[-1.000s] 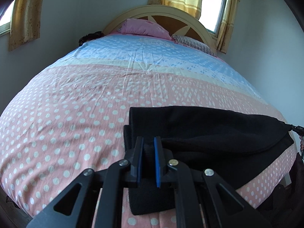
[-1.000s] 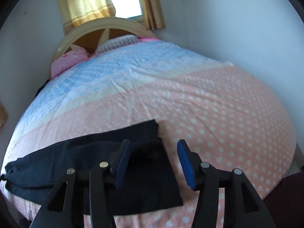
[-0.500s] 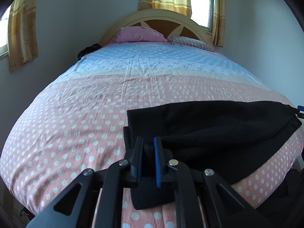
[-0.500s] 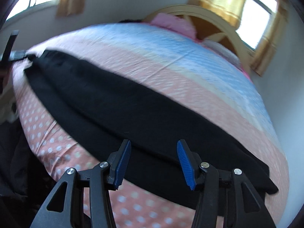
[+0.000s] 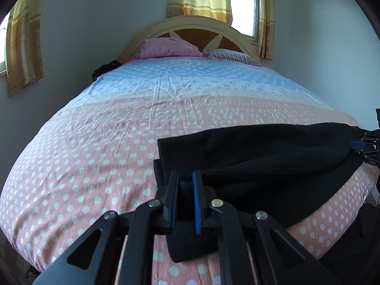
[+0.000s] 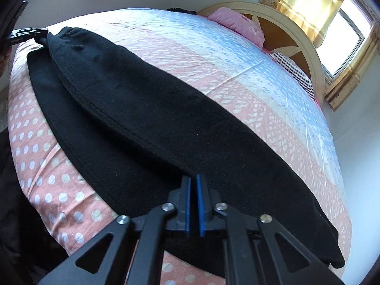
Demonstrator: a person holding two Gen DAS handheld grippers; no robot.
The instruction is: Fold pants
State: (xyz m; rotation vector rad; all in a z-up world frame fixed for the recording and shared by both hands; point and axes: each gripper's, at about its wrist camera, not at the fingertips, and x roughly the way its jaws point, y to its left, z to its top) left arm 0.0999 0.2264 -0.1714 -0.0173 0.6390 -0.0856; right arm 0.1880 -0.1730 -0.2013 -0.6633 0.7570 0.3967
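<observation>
Black pants [image 6: 147, 109] lie stretched lengthwise along the near edge of the bed, one leg layered over the other. My right gripper [image 6: 193, 185] is shut on the pants' edge at the near end. My left gripper [image 5: 185, 185] is shut on the pants [image 5: 261, 161] at the opposite end, with fabric between its blue pads. In the left wrist view the right gripper [image 5: 363, 144] shows at the far right, on the pants' far end. In the right wrist view the left gripper [image 6: 26, 35] shows at the upper left, at the other end.
The bed [image 5: 95, 154] has a pink dotted cover that turns blue toward the headboard [image 5: 190, 26]. A pink pillow [image 5: 168, 47] and a striped pillow [image 5: 232, 55] lie there. Walls and curtained windows surround the bed. Dark clothing lies at the bed's near edge [image 6: 14, 190].
My right gripper swung round to the pants' end and shut on the fabric; it was open before. My left gripper stayed shut on the pants and turned slightly.
</observation>
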